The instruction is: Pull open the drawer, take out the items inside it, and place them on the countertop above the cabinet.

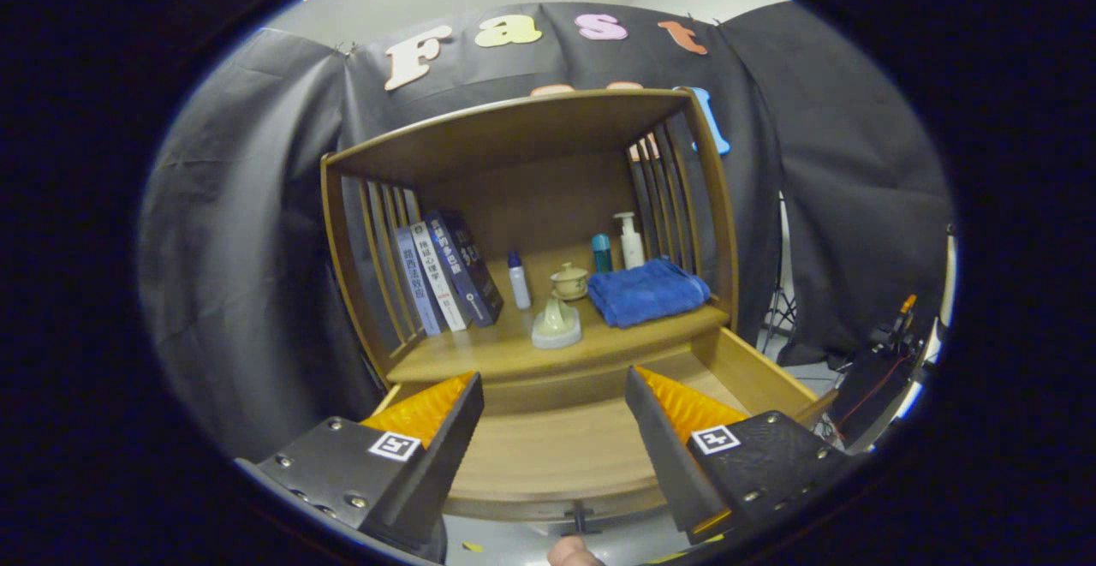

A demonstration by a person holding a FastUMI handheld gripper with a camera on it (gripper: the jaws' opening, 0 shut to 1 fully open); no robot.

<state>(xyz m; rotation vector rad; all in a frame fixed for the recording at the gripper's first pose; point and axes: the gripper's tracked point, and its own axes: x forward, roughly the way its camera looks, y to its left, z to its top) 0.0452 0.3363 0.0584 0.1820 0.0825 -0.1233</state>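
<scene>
While the hand-held gripper hangs with its fingers spread wide and nothing between them, the drawer lies pulled open beneath them, its bare wooden floor showing in the gap between the fingers and its right wall running back to the cabinet. No item can be made out on the part of the drawer floor that shows. Just behind the drawer is the worktop, the shelf surface of the wooden cabinet, and every object is placed against that. At the front middle of the worktop stands a pale green dish, with a small lidded cup on a saucer just behind it. To the right of the cup lies a folded blue towel, reaching the worktop's right front corner. Behind the towel, near the back wall, stand a white pump bottle and a teal bottle side by side. Left of the cup stands a white bottle with a blue cap. At the left end of the worktop several books lean against the slatted side. Below the drawer front, a fingertip shows.
</scene>
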